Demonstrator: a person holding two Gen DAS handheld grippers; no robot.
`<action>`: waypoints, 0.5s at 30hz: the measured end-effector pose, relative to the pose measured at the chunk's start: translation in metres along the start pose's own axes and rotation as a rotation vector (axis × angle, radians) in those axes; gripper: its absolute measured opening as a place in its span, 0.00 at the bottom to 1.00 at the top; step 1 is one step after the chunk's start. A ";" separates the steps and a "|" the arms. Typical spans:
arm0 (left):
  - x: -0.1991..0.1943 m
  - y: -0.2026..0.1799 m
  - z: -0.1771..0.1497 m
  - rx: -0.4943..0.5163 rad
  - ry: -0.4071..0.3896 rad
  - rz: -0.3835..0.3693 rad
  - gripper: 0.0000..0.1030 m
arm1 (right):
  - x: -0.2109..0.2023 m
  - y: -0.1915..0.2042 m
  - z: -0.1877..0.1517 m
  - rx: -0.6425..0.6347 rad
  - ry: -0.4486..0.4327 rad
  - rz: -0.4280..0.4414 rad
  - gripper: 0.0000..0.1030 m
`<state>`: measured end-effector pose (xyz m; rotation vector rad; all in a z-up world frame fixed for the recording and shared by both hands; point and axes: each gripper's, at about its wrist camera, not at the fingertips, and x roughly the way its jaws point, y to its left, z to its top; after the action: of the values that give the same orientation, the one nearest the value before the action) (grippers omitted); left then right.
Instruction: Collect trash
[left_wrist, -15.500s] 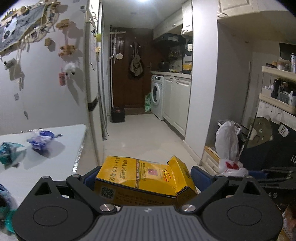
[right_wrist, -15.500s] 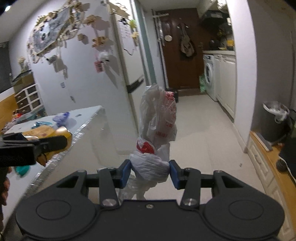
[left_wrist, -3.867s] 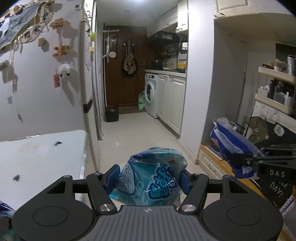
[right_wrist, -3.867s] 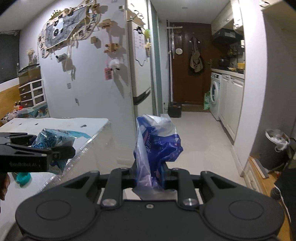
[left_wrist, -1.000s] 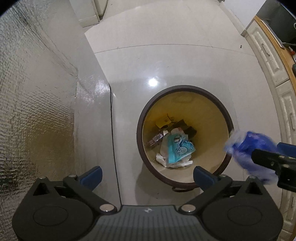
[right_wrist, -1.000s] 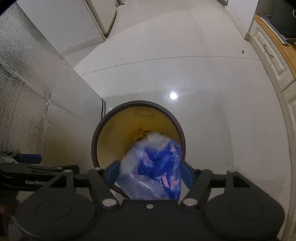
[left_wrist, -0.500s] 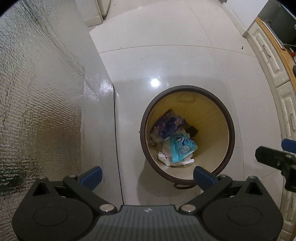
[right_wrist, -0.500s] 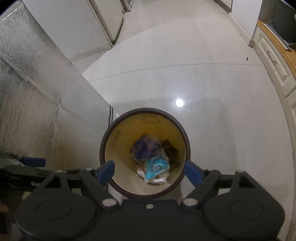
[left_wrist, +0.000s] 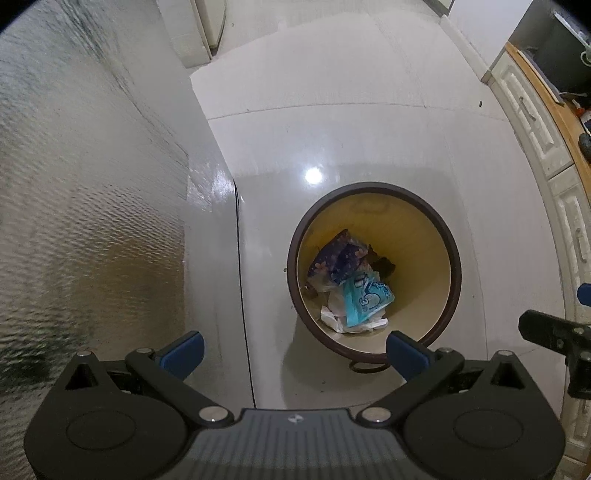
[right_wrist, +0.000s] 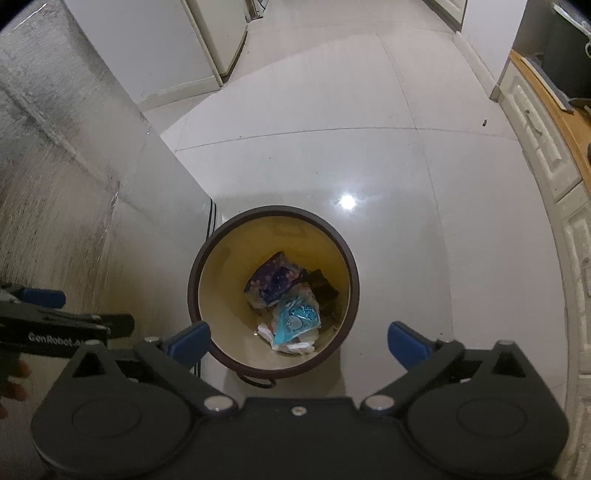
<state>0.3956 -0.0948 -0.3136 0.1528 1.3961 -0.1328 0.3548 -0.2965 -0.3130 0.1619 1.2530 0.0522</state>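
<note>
I hold both claws above the round bin (right_wrist: 352, 291), pointing down at it. My right gripper (right_wrist: 298, 341) is spreading to its widest, with nothing between its blue pads; through the gap I look straight into the bin. My left gripper (left_wrist: 293, 352) also stands wide and empty, and from its camera the bin (left_wrist: 456, 273) sits off toward the right, only its near rim falling between the fingers.

The trash lies on the bin's bottom. A dark blue flowered bag (right_wrist: 273, 282) rests toward the far left wall, and a light blue wrapper (right_wrist: 297, 317) lies just in front of it, touching it, with white crumpled plastic (right_wrist: 291, 345) under its near edge. The right view shows a dark packet (right_wrist: 325, 291) beside them toward the right wall more plainly; in the left view the same flowered bag (left_wrist: 338, 258) and light blue wrapper (left_wrist: 365, 299) show, but that dark piece is little more than a shadow.

Only the left view shows the long embossed silver panel (left_wrist: 92, 184) filling the left side, and the tip of my right claw at the right edge. Only the right view shows the left claw's side with white lettering, fingers of my hand (right_wrist: 13, 384) beneath it at the left edge, and the white appliance (right_wrist: 218, 37) at the far end of the tiled floor (right_wrist: 369, 166).
</note>
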 end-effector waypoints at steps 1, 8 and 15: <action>-0.004 0.000 -0.001 0.001 -0.006 0.001 1.00 | -0.003 0.000 -0.001 -0.003 -0.002 -0.003 1.00; -0.035 0.000 -0.008 0.008 -0.062 0.005 1.00 | -0.032 -0.009 -0.006 0.017 -0.040 -0.012 1.00; -0.081 -0.004 -0.017 0.023 -0.158 0.000 1.00 | -0.068 -0.015 -0.013 0.012 -0.091 -0.022 1.00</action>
<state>0.3651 -0.0951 -0.2367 0.1586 1.2369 -0.1576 0.3200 -0.3189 -0.2554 0.1591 1.1643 0.0181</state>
